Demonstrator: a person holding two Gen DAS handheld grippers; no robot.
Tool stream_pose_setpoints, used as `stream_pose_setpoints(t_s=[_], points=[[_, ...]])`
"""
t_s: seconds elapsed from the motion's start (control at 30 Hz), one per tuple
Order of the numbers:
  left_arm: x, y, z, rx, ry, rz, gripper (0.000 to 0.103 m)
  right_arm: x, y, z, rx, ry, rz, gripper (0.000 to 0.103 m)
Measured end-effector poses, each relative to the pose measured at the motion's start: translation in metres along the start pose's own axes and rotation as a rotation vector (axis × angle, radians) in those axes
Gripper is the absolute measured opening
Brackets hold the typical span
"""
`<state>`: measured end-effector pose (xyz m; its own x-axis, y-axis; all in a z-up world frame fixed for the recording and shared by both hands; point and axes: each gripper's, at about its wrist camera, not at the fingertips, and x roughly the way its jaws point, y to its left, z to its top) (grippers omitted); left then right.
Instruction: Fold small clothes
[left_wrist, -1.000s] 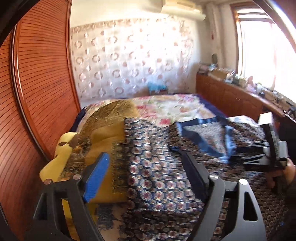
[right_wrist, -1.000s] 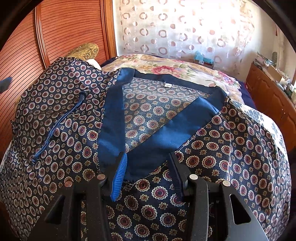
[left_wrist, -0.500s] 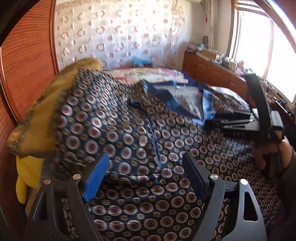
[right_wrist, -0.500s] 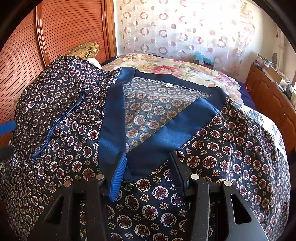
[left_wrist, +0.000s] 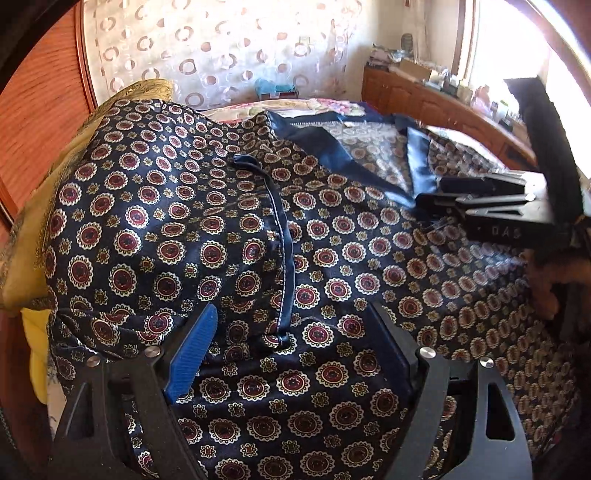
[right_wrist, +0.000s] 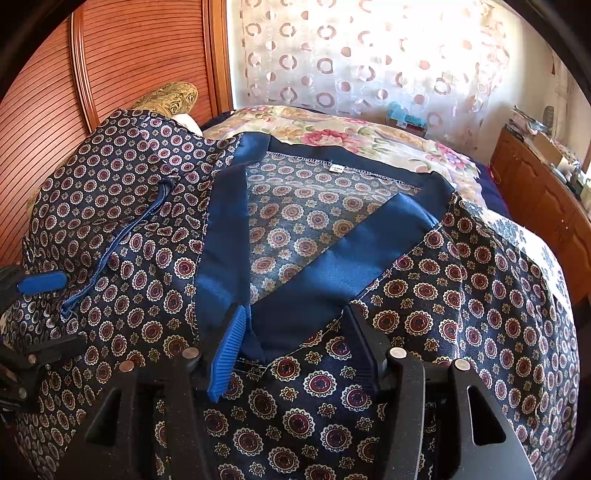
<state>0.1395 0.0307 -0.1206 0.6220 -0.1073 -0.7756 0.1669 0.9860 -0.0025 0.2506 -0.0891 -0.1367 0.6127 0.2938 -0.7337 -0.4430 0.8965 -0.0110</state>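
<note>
- Left gripper (left_wrist: 291, 350) hovers with jaws apart above the patterned garment (left_wrist: 207, 229), which lies spread across the bed (left_wrist: 295, 105), near the navy piping strip (left_wrist: 282, 236).
- Right gripper (right_wrist: 295, 332), jaws apart, straddles the navy collar band (right_wrist: 332, 266) where its two sides meet; the floral bedspread (right_wrist: 332, 133) lies beyond.

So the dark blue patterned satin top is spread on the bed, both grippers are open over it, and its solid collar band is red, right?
Not quite: the solid collar band is blue, not red, as the right wrist view shows. The dark blue patterned satin top does lie spread on the bed, with the left gripper and right gripper open over it.
</note>
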Motion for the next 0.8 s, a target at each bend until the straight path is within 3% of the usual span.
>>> stream_pose_setpoints(t_s=[0.13, 0.3, 0.43, 0.6, 0.8], points=[[0.003, -0.004, 0.0, 0.021, 0.009, -0.02, 0.091, 0.0, -0.002, 0.0, 0.006, 0.0, 0.005, 0.06], [0.004, -0.005, 0.001, 0.024, 0.009, -0.017, 0.091, -0.004, -0.016, -0.001, 0.06, -0.014, 0.057, 0.06], [0.005, -0.005, 0.001, 0.023, 0.01, -0.018, 0.091, -0.022, -0.035, -0.01, 0.059, -0.034, 0.033, 0.06], [0.005, -0.006, 0.001, 0.023, 0.01, -0.016, 0.091, -0.072, -0.084, -0.036, 0.081, -0.082, -0.008, 0.06], [0.005, -0.006, 0.001, 0.022, 0.009, -0.016, 0.091, -0.129, -0.166, -0.09, 0.186, -0.113, -0.122, 0.06]])
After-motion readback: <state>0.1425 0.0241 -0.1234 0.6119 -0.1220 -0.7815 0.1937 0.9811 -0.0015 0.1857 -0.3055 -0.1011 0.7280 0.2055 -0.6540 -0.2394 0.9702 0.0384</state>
